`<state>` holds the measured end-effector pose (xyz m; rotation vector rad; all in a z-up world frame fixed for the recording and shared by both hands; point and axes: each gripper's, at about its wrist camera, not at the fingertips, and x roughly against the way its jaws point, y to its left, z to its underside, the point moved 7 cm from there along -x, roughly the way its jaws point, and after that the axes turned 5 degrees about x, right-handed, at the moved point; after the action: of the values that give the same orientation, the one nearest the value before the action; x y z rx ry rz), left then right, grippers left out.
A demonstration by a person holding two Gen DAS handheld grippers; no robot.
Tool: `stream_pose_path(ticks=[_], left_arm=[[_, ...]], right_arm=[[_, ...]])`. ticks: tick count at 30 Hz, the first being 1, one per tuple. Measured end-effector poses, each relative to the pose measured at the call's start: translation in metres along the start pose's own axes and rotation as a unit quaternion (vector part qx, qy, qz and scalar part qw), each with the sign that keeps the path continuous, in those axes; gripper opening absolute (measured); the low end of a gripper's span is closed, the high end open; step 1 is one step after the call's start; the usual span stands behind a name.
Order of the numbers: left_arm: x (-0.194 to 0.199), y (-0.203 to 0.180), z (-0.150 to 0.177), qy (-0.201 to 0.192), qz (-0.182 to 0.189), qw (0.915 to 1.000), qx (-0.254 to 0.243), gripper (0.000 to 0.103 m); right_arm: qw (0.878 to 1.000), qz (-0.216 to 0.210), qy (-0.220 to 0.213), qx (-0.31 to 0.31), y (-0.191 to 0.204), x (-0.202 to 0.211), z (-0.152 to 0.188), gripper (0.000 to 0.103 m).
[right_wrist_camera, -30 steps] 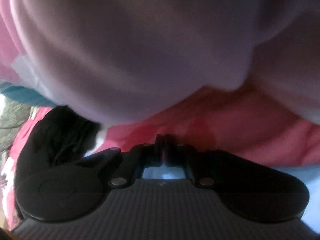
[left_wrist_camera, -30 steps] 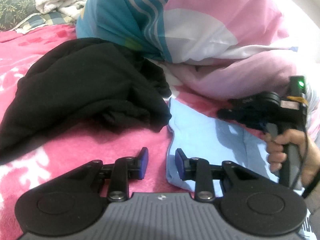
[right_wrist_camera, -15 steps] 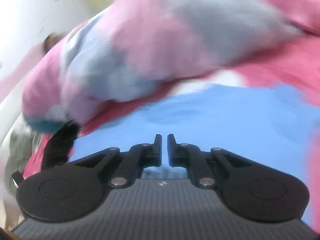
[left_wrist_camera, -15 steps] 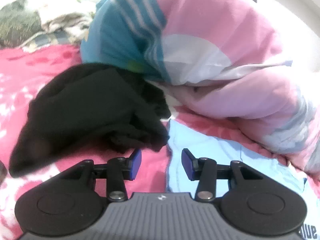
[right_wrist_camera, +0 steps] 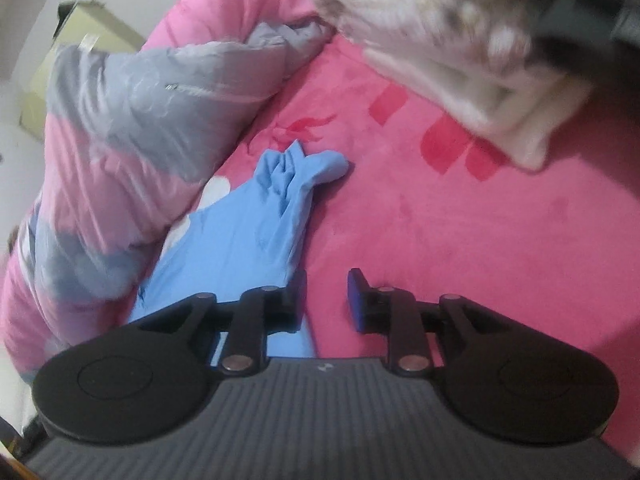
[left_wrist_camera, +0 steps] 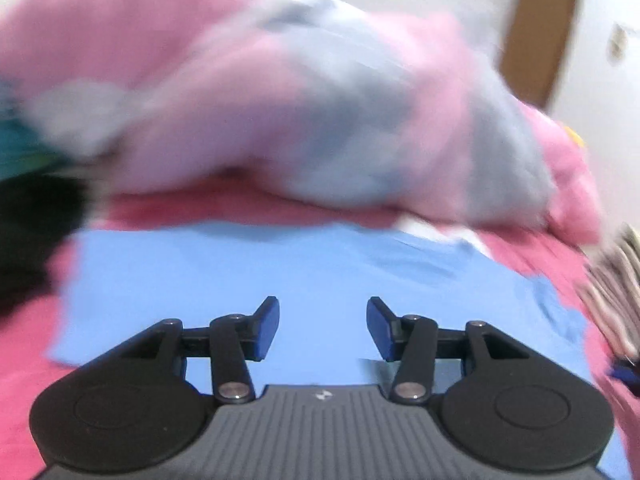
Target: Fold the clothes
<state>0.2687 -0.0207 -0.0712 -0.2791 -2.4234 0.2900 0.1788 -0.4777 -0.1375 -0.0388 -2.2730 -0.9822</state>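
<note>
Two tongs hang over my pink bedspread (right_wrist_camera: pixel 460 216), neither gripping anything. My left gripper (left_wrist_camera: pixel 322 322) has just been widening its jaws, which stand well apart with nothing between them; the light blue garment (left_wrist_camera: pixel 280 268) lies spread flat directly beneath and ahead, from nine o'clock round to three. My right gripper (right_wrist_camera: pixel 326 300) has also just been parting its jaws, only bare bedspread in the gap; the same garment's bunched end stretches from its left finger toward eleven o'clock. At ten o'clock a pink-and-grey quilt (right_wrist_camera: pixel 120 140) lies just beside the garment. At one o'clock sits a pale, blurred pile of fabric (right_wrist_camera: pixel 460 52).
</note>
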Motion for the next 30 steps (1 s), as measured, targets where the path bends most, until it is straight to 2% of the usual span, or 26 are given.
stream_pose_path(ticks=[3,6,11,12,13,14,16,20,23,28,30], left_arm=[[-0.031,-0.062,0.006,0.027,0.031,0.9974,-0.059,0.05],[-0.067,-0.115,0.015,0.052,0.058,0.9913,-0.106,0.049],[-0.115,-0.177,0.034,0.077,0.105,0.9808,-0.145,0.048],[-0.121,-0.186,0.04,0.078,0.112,0.9791,-0.15,0.047],[-0.126,-0.193,0.045,0.08,0.117,0.978,-0.153,0.047],[-0.133,-0.198,0.049,0.083,0.121,0.9771,-0.155,0.047],[-0.141,-0.202,0.059,0.088,0.12,0.9763,-0.157,0.043],[-0.149,-0.208,0.07,0.081,0.116,0.974,-0.177,0.043],[-0.149,-0.21,0.068,0.079,0.111,0.9744,-0.179,0.043],[-0.146,-0.211,0.064,0.076,0.102,0.9763,-0.175,0.043],[-0.144,-0.212,0.062,0.073,0.101,0.9764,-0.176,0.043]], right_arm=[[0.998,-0.03,-0.011,-0.049,-0.007,-0.02,-0.018,0.031],[0.994,-0.06,-0.021,-0.09,-0.015,-0.039,-0.037,0.045],[0.996,-0.045,-0.022,-0.069,-0.014,-0.076,-0.059,0.044],[0.997,-0.04,-0.029,-0.063,-0.012,-0.079,-0.061,0.034],[0.997,-0.037,-0.034,-0.058,-0.012,-0.08,-0.061,0.015],[0.997,-0.036,-0.038,-0.055,-0.013,-0.081,-0.061,0.006],[0.997,-0.035,-0.049,-0.05,-0.014,-0.077,-0.059,0.004],[0.995,-0.04,-0.081,-0.041,-0.014,-0.045,-0.053,0.004],[0.995,-0.026,-0.087,-0.038,-0.019,-0.029,-0.043,0.004],[0.992,-0.005,-0.091,-0.085,-0.046,-0.03,-0.03,0.004],[0.992,-0.007,-0.103,-0.065,-0.041,-0.028,-0.031,0.004]])
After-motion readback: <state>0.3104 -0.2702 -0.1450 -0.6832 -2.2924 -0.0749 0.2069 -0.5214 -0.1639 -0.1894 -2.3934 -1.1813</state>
